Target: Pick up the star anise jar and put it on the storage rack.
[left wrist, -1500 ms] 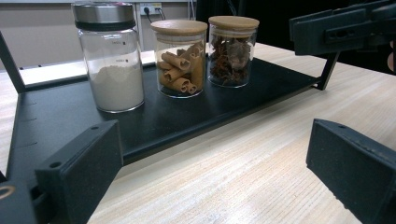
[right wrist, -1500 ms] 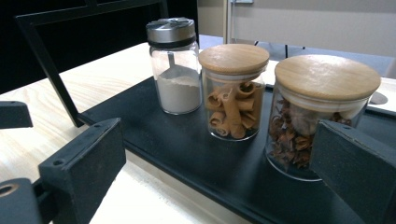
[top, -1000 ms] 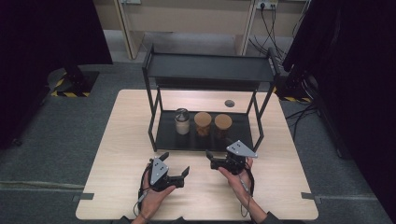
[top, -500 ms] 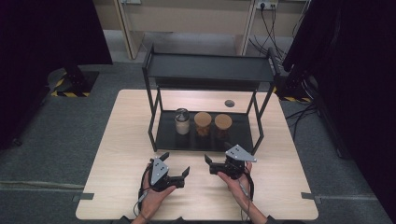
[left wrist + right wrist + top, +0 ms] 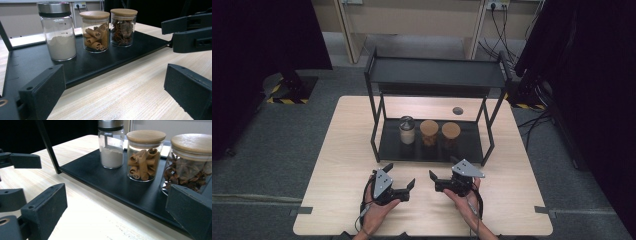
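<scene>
A black two-level rack (image 5: 432, 147) stands on the wooden table. Its lower shelf carries three glass jars in a row: a metal-lidded jar of white powder (image 5: 407, 131) (image 5: 58, 32) (image 5: 111, 145), a wooden-lidded jar of cinnamon sticks (image 5: 429, 133) (image 5: 95, 31) (image 5: 144, 155), and a wooden-lidded jar of star anise (image 5: 450, 134) (image 5: 123, 27) (image 5: 191, 167). My left gripper (image 5: 400, 176) (image 5: 115, 100) rests open in front of the rack, holding nothing. My right gripper (image 5: 435, 181) (image 5: 115, 217) is open beside it, jaws pointing left toward the left gripper.
The rack's upper shelf (image 5: 437, 72) is bare and overhangs the jars. Rack legs (image 5: 374, 135) stand at the corners. A round hole (image 5: 457, 110) sits in the table behind the rack. Bare tabletop (image 5: 342, 150) lies left and right of the rack.
The right gripper has drifted slightly toward the near table edge. The left gripper and the jars have not moved.
</scene>
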Motion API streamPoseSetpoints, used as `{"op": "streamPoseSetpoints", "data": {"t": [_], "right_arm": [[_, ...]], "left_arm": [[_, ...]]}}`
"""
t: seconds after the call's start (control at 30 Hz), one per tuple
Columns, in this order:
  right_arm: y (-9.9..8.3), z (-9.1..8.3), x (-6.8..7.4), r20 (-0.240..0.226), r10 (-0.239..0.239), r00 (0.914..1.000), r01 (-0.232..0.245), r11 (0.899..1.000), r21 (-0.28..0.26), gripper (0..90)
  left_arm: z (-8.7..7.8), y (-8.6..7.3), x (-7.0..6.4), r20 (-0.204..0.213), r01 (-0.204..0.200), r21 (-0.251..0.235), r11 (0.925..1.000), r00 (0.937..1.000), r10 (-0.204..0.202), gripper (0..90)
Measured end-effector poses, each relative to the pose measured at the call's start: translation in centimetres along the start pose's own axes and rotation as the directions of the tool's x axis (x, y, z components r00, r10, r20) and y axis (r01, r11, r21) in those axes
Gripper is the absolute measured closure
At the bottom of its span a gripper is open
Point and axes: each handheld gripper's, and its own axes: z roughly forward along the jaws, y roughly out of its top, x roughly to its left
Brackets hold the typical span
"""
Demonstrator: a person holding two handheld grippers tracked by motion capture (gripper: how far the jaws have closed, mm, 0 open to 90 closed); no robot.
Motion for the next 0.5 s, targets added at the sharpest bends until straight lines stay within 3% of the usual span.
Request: {"op": "streamPoseSetpoints", "data": {"t": [0.5], "right_arm": [[-0.4, -0.54, 0.24, -0.028, 0.002, 0.9996, -0.002, 1.0, 0.006, 3.8]], "left_arm": [[-0.01, -0.01, -0.01, 0.0, 0.0, 0.0, 1.0, 1.0, 0.0, 3.3]]}}
